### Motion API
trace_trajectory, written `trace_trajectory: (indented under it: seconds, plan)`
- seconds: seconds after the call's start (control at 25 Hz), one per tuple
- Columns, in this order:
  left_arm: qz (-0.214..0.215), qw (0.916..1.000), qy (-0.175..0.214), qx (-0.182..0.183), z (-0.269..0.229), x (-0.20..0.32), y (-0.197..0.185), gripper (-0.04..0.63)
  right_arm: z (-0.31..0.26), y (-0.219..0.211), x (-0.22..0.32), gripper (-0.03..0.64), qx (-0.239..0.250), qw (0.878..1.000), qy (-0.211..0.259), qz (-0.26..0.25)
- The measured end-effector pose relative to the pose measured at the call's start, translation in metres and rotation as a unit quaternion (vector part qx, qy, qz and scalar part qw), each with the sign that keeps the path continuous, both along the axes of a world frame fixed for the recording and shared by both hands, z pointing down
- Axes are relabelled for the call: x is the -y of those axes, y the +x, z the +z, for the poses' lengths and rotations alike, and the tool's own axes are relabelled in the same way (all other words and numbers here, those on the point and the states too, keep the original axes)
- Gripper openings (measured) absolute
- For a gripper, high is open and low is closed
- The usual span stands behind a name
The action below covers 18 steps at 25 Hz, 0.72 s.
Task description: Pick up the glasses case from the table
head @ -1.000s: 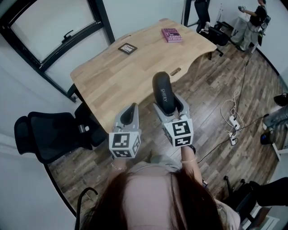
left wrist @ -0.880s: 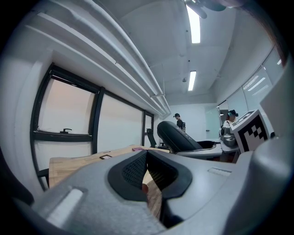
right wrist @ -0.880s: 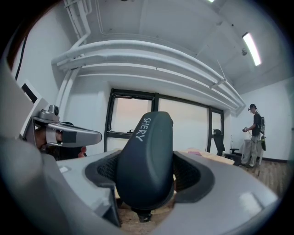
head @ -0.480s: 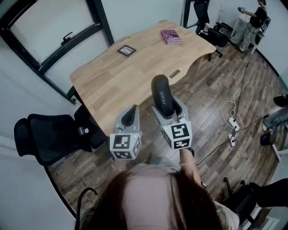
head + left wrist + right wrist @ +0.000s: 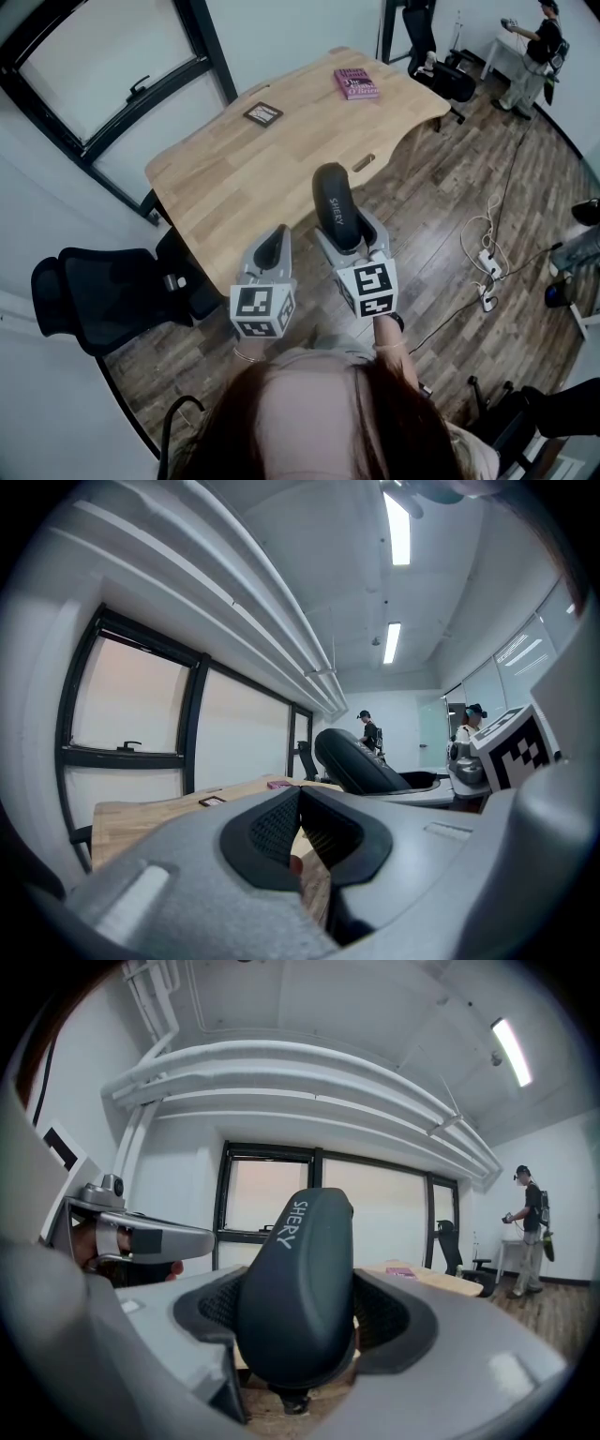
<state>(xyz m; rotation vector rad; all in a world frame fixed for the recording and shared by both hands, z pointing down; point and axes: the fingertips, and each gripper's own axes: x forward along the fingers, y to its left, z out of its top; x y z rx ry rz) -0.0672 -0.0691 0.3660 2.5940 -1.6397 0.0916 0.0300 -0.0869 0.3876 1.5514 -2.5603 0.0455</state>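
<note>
Right gripper [image 5: 349, 228] jaws pinch the glasses case [image 5: 333, 192] by its lower end, so the case sticks up, clear of the table [image 5: 253, 178] and over its near edge. Pick-up looks done. Left gripper [image 5: 272, 242] jaws pressed together, nothing between, parked just left, not needed. Pink book [image 5: 358, 83] at far end.

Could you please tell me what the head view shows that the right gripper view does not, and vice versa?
Only the head view shows the black office chair left of the table, the floor cables and a small dark-framed square. Only the right gripper view shows the ceiling pipes and a strip light. Both show the glasses case clamped in the right gripper, the left gripper and the pink book.
</note>
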Motion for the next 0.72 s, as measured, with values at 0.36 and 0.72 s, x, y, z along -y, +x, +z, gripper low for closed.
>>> trace_trajectory:
  seconds: [0.36,0.72]
  plan:
    - [-0.004,1.0,-0.003,0.002,0.003,0.014,0.009,0.009,0.006,0.008,0.015,0.342,0.0,1.0,-0.005,-0.005]
    - [-0.011,0.9999,-0.001,0.007,0.003,0.028,0.025,0.009,0.007,0.022,0.028,0.342,0.001,1.0,-0.004,-0.014]
